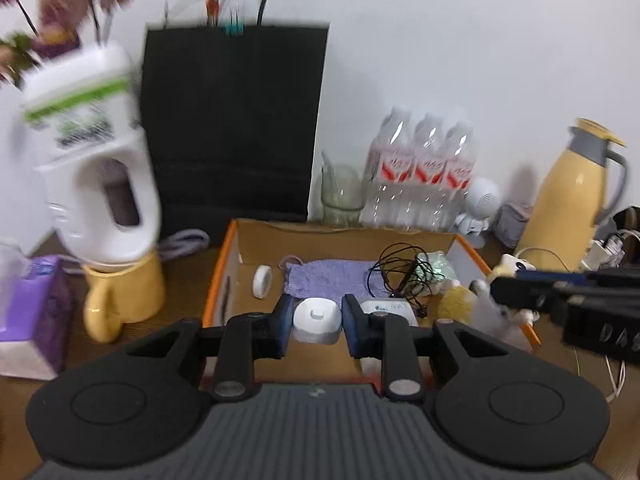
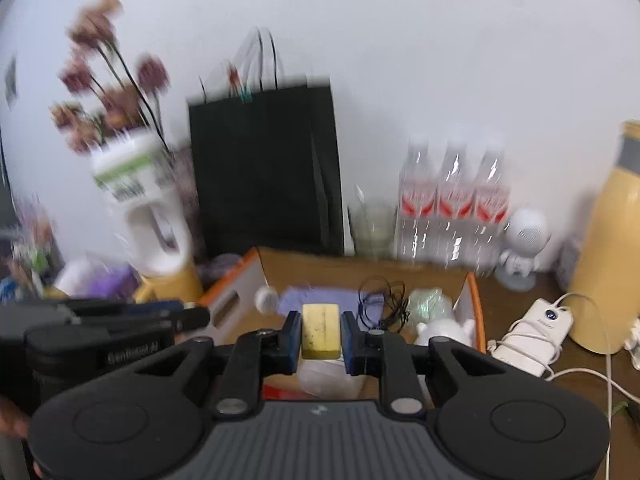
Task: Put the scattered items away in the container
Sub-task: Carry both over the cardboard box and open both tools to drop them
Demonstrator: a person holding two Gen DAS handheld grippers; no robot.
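Carrying two small things at once, both claws are over the cardboard box (image 1: 466, 250), the open container with orange edges that stands on the wooden bench (image 1: 188, 276) in front of a black paper bag (image 1: 236, 120). Inside the box already lie a purple knitted cloth (image 1: 324, 276), a tangled black cable (image 1: 400, 272), a roll of white tape (image 1: 262, 282) and a plush toy (image 1: 456, 300) at about 3 o'clock, against the right wall.

The left claw (image 1: 316, 320) is clenched on a white round case (image 1: 316, 318), its blue pads pressing both sides. The right claw (image 2: 321, 338) grasps a yellow block (image 2: 321, 332), upright between the pads; what the block is I cannot tell. In the right wrist view the left claw shows at 9 o'clock, near the box wall, so the two tools are close.

To do this step well, I think each claw should be lowered to a free place of the box floor before it releases: the near part, at 6 o'clock from the cloth, looks the least crowded. Keep the two claws apart, and keep away from the cable, which may catch on a finger. Release low, because the round case could roll.

On the bench at 3 o'clock a white power bank (image 2: 536, 332) with its cord waits outside the box.
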